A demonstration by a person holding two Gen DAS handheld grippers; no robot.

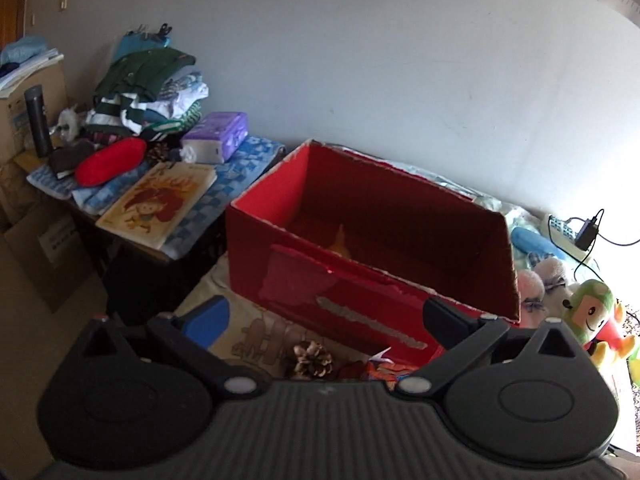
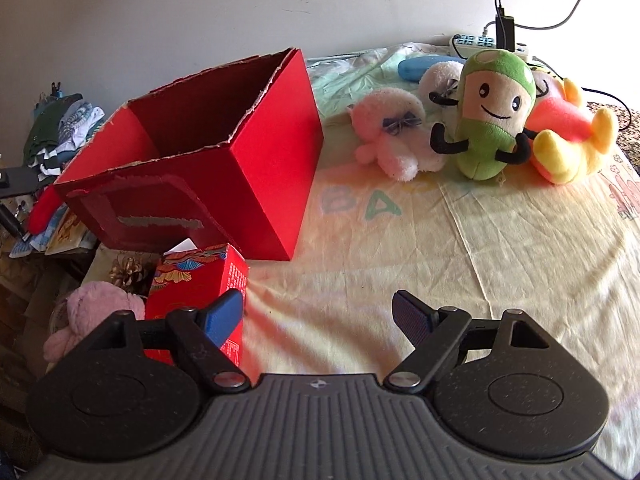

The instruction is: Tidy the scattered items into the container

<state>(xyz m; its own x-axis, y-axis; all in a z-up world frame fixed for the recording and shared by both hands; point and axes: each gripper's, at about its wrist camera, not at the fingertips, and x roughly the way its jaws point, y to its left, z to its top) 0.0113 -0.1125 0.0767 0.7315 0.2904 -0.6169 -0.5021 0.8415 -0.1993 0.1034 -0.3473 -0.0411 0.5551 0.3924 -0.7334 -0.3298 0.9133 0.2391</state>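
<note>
An open red cardboard box (image 1: 360, 248) stands on the bed sheet; it also shows in the right wrist view (image 2: 224, 168). My left gripper (image 1: 324, 320) is open and empty, just in front of the box, above a pine cone (image 1: 313, 360). My right gripper (image 2: 318, 316) is open and empty over the sheet. A small red carton (image 2: 200, 292) stands by its left finger, with a pine cone (image 2: 128, 274) and a pink plush (image 2: 96, 312) beside it. A green plush (image 2: 490, 116), a white-pink plush (image 2: 394, 136) and a yellow-red plush (image 2: 568, 136) lie to the box's right.
A side table (image 1: 224, 200) left of the box holds folded clothes (image 1: 148, 88), a book (image 1: 158, 204), a red pouch (image 1: 110, 160) and a tissue pack (image 1: 216, 136). A power strip (image 2: 488, 46) with cables lies at the bed's far right. A wall stands behind.
</note>
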